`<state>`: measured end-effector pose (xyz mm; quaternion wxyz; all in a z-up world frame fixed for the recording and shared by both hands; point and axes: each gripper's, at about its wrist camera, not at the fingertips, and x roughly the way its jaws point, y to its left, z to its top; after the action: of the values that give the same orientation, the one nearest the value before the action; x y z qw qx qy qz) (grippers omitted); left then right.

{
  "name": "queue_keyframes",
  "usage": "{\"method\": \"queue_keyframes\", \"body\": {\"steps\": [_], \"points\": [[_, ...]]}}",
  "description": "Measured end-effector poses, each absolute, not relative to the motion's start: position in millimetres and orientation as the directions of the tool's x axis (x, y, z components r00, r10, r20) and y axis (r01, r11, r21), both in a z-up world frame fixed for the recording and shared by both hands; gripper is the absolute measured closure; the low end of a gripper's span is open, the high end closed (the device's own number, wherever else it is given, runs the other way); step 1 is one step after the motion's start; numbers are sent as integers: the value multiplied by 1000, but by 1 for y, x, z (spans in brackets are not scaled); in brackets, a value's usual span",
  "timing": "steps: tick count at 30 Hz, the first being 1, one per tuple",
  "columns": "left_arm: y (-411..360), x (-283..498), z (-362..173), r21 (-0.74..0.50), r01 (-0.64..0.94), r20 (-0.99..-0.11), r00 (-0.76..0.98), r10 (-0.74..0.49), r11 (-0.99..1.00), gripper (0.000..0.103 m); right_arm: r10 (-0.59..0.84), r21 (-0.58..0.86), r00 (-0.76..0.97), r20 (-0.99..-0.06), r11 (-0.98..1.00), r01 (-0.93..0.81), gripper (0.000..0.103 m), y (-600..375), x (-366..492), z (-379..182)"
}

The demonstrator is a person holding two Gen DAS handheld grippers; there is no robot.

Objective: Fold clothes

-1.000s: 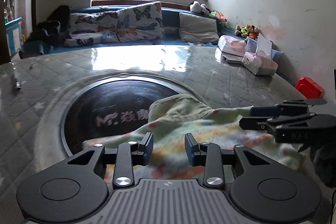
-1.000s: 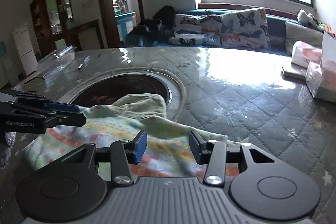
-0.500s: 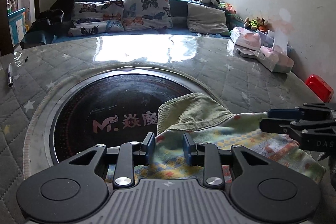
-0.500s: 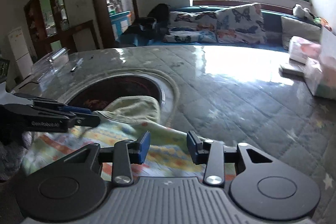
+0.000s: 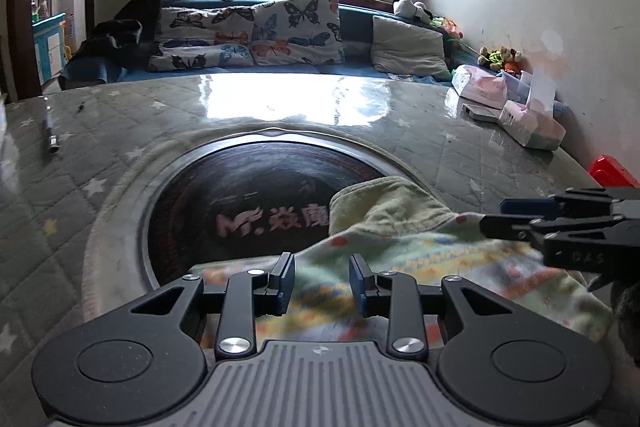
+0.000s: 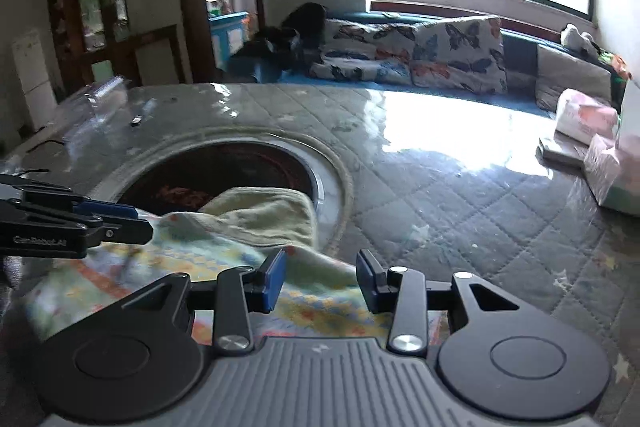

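A small garment (image 5: 420, 255) with a colourful pattern and a green ribbed waistband (image 5: 384, 203) lies flat on the quilted table (image 5: 120, 163), partly over a round black inset (image 5: 248, 195). My left gripper (image 5: 322, 285) hangs open just above the garment's near left edge. The right gripper (image 5: 520, 221) reaches in from the right over the garment. In the right wrist view, the right gripper (image 6: 320, 281) is open above the garment (image 6: 200, 259) near its right edge. The left gripper (image 6: 116, 223) comes in from the left. No cloth is pinched in either one.
Tissue packs (image 5: 532, 127) and a red box (image 5: 612, 175) stand along the table's right side by the wall. A pen (image 5: 50, 127) lies far left, and clear plastic packaging (image 6: 100, 99) sits at the far left corner. A sofa with butterfly pillows (image 5: 296, 27) runs behind the table.
Both grippers stayed open above the garment. My left gripper moved in toward the waistband and then drew back a little; the right one shifted only slightly.
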<state>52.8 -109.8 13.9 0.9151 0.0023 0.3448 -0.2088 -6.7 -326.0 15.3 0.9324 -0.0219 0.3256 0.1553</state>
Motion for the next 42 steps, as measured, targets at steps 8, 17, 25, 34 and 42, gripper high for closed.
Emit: {"method": "queue_keyframes", "body": {"steps": [8,17,25,34,42], "points": [[-90,6,16,-94,385,-615,703,-358,918,55,350,-18,728,-590,895,-445,39,-292,-52,20],[-76,-25,4,-49,367,-615,722,-317,929,49,343,-116,740,-578,864,-491,21,-270,-85,-2],[-67,-32,-2,-51,339,-610,734,-298,939,49,291,-148,804,-519,896,-420,20,-278,-92,2],[-69,-37,9,-71,340,-594,741,-314,938,47,232,-165,816,-530,915,-368,13,-289,-93,3],[-100,-40,15,-69,429,-577,719,-387,901,47,186,-184,804,-565,921,-342,13,-302,-96,-4]]}}
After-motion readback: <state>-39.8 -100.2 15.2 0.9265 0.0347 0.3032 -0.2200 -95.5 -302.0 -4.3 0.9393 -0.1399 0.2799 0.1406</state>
